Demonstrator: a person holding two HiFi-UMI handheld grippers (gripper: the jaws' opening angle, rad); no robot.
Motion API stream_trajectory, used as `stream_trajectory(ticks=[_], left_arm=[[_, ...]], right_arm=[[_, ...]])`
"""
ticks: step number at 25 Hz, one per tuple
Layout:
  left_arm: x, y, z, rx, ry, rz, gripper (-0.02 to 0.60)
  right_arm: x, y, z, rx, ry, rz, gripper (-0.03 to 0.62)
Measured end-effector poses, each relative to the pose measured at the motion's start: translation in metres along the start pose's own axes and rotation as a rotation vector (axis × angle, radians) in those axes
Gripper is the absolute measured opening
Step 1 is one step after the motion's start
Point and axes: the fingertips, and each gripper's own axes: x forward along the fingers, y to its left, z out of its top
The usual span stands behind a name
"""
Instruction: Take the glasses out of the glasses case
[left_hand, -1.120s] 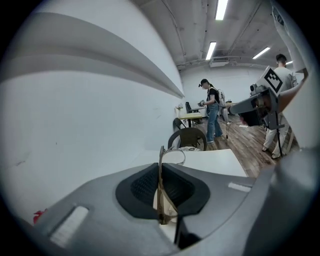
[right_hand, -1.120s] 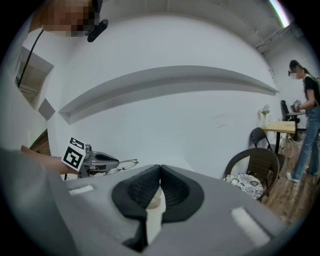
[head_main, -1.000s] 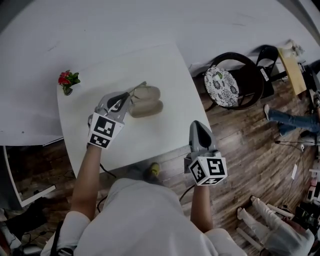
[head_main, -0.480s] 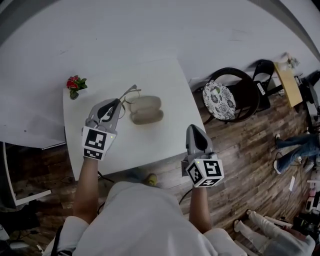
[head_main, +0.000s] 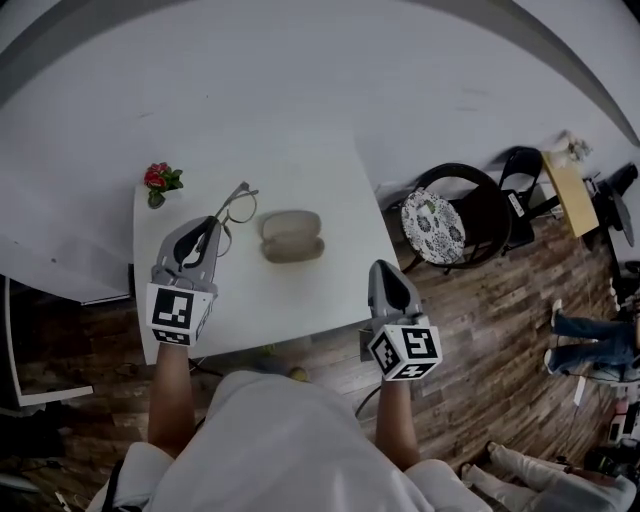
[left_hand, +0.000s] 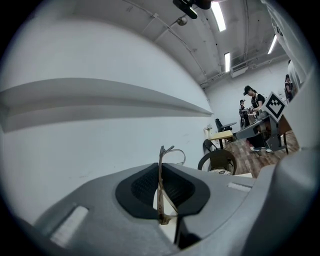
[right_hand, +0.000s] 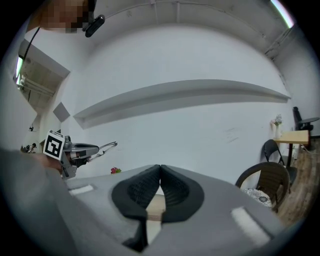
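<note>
- Wooden floor (head_main: 500, 330) runs along the table's near and right sides; a pale wall closes off the far side.
- White square table (head_main: 320, 290): most of its top is bare, with free room on every side of the case.
- Dark chair (head_main: 478, 215) with a patterned cushion stands just off the table's right edge.
- Right gripper (head_main: 385, 270) hangs above the table's near right edge, jaws pressed together with nothing between them.
- Left gripper (head_main: 213, 230) is over the table's left part, jaws clamped on one arm of the glasses.
- Glasses case (head_main: 291, 235) lies near the table's middle; its inside is too small to read.
- Glasses (head_main: 236, 205) stick out from the left gripper, left of the case and apart from it.
- Red flowers (head_main: 158, 181) stand at the far left corner.
</note>
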Motion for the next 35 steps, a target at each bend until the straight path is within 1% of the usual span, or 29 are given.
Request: stream_trajectory(ticks=[6, 16, 25, 35], left_arm=[[-0.028, 0.004, 0.017, -0.009, -0.060, 0.065, 0.028], [-0.068, 0.020, 0.033, -0.030, -0.125, 0.154, 0.028], [-0.089, 0.022, 0.046, -0.030, -0.172, 0.192, 0.028], [-0.090, 0.025, 0.046, -0.029, -0.177, 0.200, 0.028]], right_arm=[[-0.007, 0.003, 0.006, -0.012, -0.013, 0.013, 0.003], [-0.014, 0.010, 0.013, -0.025, -0.038, 0.024, 0.003], [-0.024, 0.005, 0.019, -0.038, -0.053, 0.009, 0.003], [-0.024, 0.006, 0.019, -0.058, -0.049, 0.007, 0.002]])
